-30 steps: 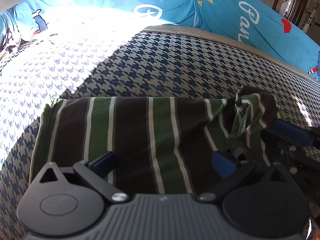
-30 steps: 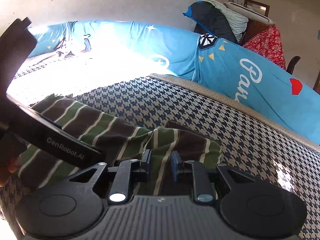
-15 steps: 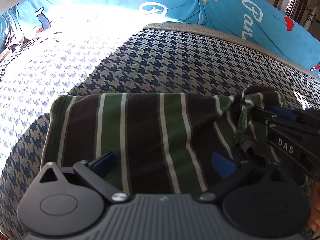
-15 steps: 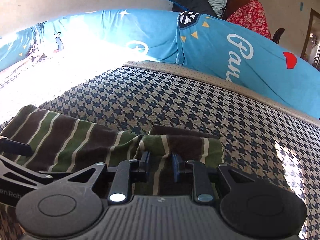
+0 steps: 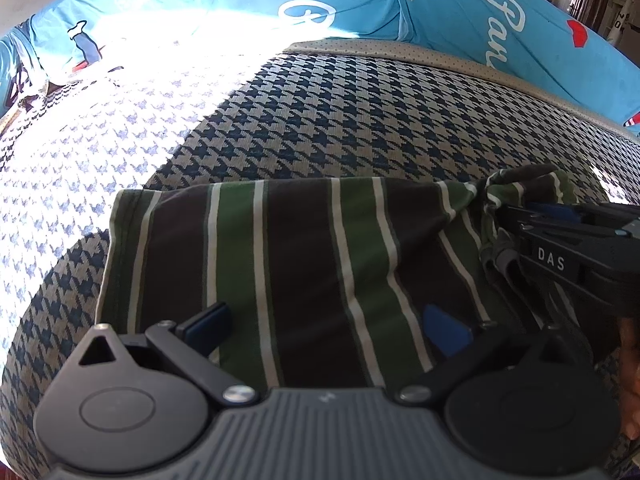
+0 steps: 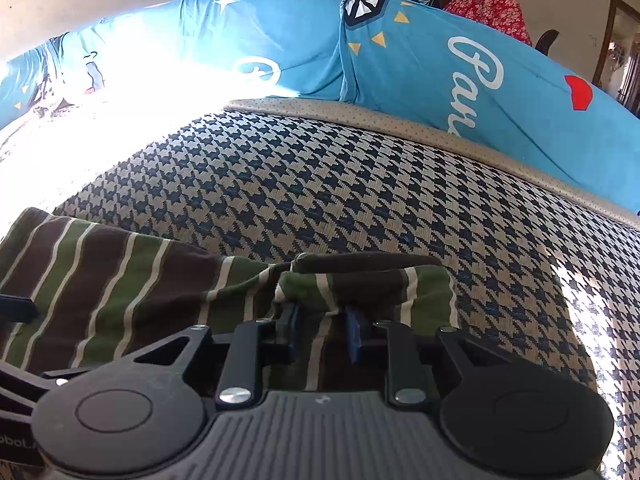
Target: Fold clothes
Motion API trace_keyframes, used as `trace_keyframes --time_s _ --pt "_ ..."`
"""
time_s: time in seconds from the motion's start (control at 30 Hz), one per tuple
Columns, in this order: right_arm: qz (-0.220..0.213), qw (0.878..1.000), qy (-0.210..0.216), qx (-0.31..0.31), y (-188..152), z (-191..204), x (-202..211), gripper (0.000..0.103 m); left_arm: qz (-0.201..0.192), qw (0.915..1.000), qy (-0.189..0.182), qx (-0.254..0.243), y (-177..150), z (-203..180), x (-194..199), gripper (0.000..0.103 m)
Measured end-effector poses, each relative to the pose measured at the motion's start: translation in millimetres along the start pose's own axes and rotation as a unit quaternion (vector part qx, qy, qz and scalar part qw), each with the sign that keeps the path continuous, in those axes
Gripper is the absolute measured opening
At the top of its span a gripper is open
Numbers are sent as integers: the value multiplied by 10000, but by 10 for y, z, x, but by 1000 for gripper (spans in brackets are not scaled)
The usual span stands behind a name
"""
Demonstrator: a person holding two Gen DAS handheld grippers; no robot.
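Striped garment (image 5: 304,272): green-brown-white, lying flat on houndstooth cushion (image 5: 360,120), right end bunched. Right gripper (image 6: 322,330): pads pinching bunched end, likely to carry fold leftward. Left gripper (image 5: 328,324): fingers spread wide, over flat part, probably ready to pin. Blue cover (image 6: 280,48): behind cushion.
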State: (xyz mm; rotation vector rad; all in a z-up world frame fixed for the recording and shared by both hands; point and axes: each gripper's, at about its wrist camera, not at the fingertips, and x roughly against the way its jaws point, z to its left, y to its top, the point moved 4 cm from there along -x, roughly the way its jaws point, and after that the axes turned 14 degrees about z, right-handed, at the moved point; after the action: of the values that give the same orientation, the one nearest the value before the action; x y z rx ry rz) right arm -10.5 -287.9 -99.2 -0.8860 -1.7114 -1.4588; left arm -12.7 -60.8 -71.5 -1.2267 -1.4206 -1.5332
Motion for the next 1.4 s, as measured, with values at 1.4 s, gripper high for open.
trace_keyframes --time_s 1.4 --pt "-135 9970 451 -618 -519 472 570 44 -351 9988 333 -63 -610 250 208 103"
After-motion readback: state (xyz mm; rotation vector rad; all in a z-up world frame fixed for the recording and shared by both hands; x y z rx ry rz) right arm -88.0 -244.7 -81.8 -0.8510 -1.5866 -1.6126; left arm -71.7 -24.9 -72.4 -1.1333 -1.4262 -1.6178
